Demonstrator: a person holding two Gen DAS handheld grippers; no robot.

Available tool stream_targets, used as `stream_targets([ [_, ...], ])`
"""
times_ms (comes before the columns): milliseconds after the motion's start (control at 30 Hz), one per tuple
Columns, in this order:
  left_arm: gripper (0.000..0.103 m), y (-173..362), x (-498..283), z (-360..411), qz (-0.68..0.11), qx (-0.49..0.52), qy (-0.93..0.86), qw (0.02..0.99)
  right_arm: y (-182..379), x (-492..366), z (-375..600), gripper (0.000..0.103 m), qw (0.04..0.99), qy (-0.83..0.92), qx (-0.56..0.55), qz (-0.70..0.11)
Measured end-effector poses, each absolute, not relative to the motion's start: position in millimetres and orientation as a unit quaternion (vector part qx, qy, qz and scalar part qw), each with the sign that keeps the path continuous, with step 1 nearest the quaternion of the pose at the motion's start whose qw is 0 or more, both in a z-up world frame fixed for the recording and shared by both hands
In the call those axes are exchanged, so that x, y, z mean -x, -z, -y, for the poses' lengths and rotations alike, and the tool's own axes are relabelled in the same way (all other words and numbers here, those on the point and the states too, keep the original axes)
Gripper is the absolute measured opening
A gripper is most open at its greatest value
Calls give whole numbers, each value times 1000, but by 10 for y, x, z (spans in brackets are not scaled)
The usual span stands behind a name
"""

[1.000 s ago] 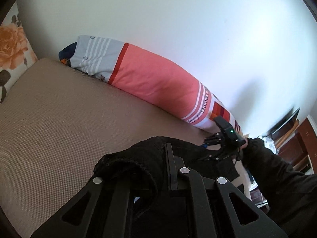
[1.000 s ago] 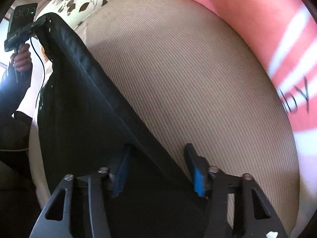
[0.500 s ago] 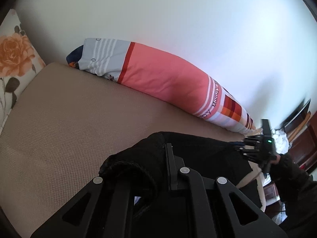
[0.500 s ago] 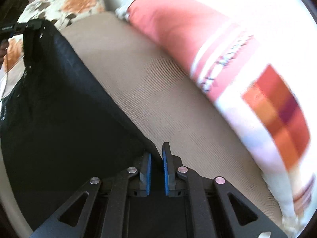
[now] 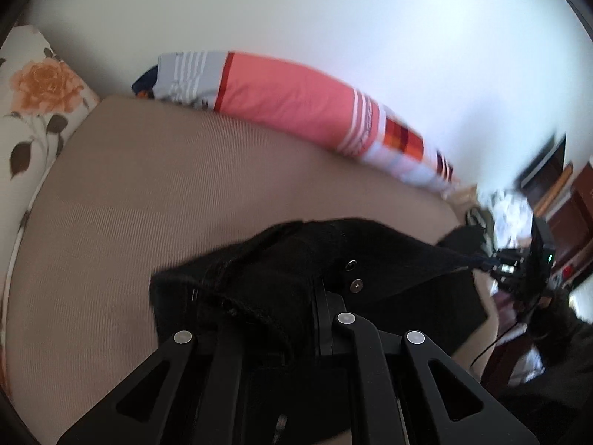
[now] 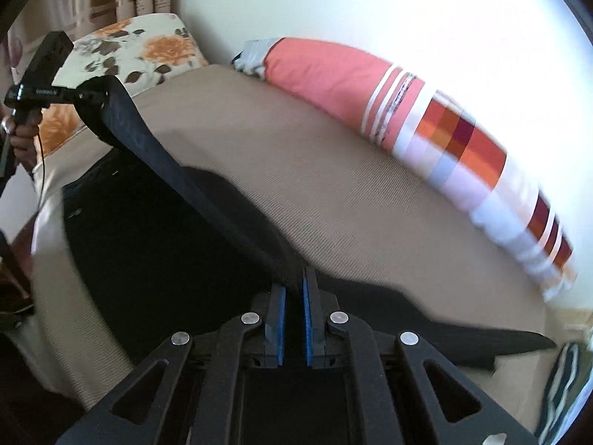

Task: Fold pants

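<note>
Black pants (image 5: 374, 263) hang stretched between my two grippers above a tan bed (image 5: 148, 200). My left gripper (image 5: 292, 296) is shut on one end of the waistband, which bunches over its fingers; metal snaps show beside it. My right gripper (image 6: 292, 285) is shut on the other end of the waistband edge, held between its blue pads (image 6: 280, 307). In the right wrist view the pants (image 6: 155, 230) run taut up to the left gripper (image 6: 79, 94) at the far left, and the rest drapes onto the bed (image 6: 333, 193). The right gripper also shows in the left wrist view (image 5: 496, 263).
A long pink, striped bolster pillow (image 5: 292, 105) lies along the white wall at the bed's far edge. A floral pillow (image 5: 37, 96) sits at the bed's left end. Brown wooden furniture (image 5: 570, 193) stands past the bed's right end.
The right gripper has closed on the waistband edge and drawn away from the left one, so the pants are stretched wider. Both cameras have tilted and show more of the bed.
</note>
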State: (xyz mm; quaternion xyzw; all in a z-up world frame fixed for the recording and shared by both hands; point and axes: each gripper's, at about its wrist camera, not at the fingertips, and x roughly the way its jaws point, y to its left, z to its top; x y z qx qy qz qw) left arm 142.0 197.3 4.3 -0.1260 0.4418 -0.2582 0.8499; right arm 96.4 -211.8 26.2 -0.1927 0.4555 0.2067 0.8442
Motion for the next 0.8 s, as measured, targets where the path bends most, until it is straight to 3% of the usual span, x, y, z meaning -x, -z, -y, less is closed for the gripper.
stream_targets([
  [367,21,792,-907,-2009,-563,63,245,787,464,-460,2009,5,794,-245,189,-523],
  [600,32,763,-813,-2022,-582,40,246,774,778,-478,1967,5,778,-234,191,-551],
  [633,45,762,-804,-2031,-588,32,241,771,795,-484,1962,5,777,-233,190,-553],
  [667,68,768,-800,-2056,-599,16,227,768,805,-491,1955,5,776,-233,190,-554],
  [700,74,761,-786,-2100,-604,-2,213,768,809,-497,1951,5,777,-231,189,-554],
  [800,75,686,-745,-2203,-606,6,199,771,817,-495,1934,6,778,-229,189,-554],
])
